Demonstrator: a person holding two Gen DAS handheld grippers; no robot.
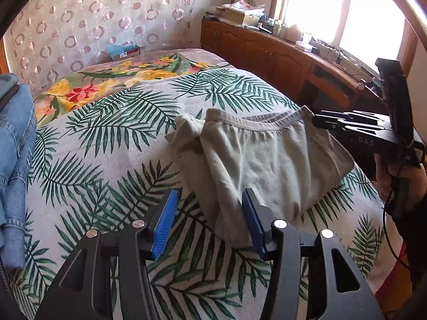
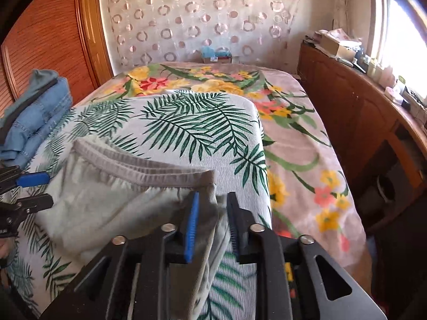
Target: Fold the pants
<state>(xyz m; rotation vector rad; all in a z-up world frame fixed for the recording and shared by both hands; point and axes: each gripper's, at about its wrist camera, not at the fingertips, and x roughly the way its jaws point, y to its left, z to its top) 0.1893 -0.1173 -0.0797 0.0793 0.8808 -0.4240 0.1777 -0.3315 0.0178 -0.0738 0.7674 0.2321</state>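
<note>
Two grippers are on this one pair of pants [image 1: 267, 160], and they're doing different jobs. The pants are pale grey-beige, soft knit, with a ribbed elastic waistband [image 2: 149, 172]. They sit on the palm-leaf sheet [image 1: 112, 133] that covers the near part of the bed, toward its right edge, where the sheet drops off onto the floral blanket [image 2: 307, 146] underneath.

The right gripper [image 2: 212, 229] has its fingers closed in on a bunch of cloth at the waistband's right end. Fabric runs down between the blue pads [image 2: 192, 224], so I'd call that clamped on the pants. It makes sense, since pinning that corner stops the whole bundle sliding while the fold gets lined up.

The left gripper [image 1: 210, 218] is spread wide, with nothing pinched. One pad sits against the near hem of the pants and the other over bare sheet. My guess is it's lined up to take the near edge so the two can carry it over together.

The pants themselves already look doubled over. The waistband shows as two stacked ribbed lines, and a lumpy fold of cloth [image 1: 186, 138] sticks out on the left side. It's a bit rumpled, with soft creases near the hem, and not squared off yet, so probably one more fold to go.

Folded blue jeans [image 2: 40, 112] are stacked at the sheet's left edge, well clear of all this.
</note>
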